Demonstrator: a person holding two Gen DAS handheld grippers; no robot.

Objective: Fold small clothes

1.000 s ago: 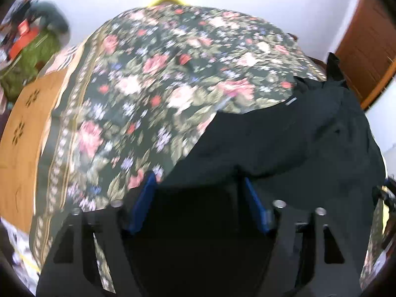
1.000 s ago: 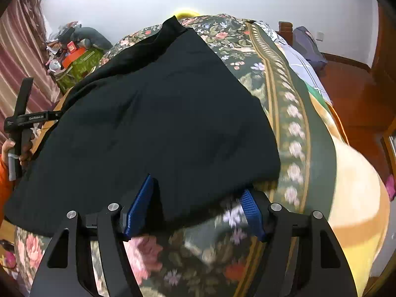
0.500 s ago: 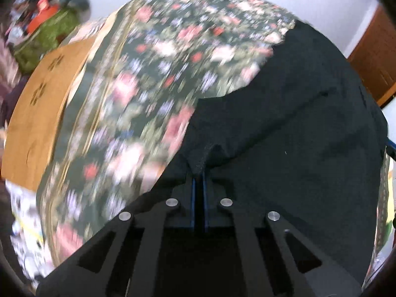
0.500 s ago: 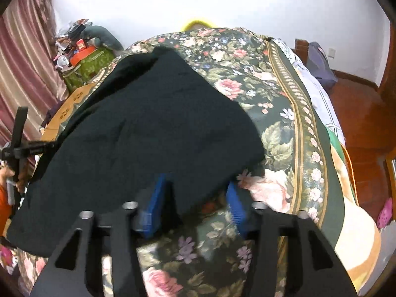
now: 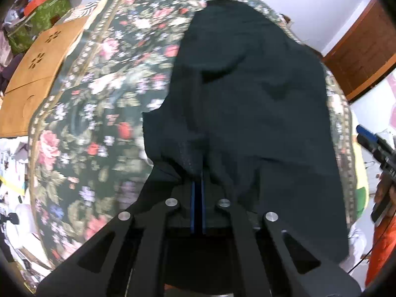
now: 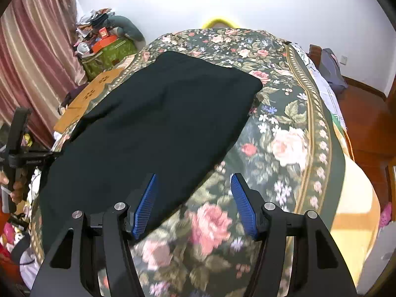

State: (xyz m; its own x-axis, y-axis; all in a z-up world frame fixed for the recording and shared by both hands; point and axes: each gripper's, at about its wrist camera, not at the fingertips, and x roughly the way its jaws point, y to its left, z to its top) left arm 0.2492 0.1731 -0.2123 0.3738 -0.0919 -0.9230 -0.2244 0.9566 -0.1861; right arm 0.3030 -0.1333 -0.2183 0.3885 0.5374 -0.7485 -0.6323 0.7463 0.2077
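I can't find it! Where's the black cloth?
The black cloth lies on the flowery blanket, left of middle in the right wrist view; the left gripper pinches its edge.

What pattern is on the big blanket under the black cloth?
The blanket is dark green with pink and red flowers, clearest in the right wrist view.

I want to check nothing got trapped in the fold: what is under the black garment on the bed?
Around the black garment only the floral bedspread shows, so it lies on that. Whatever is directly beneath the cloth is covered and cannot be seen.
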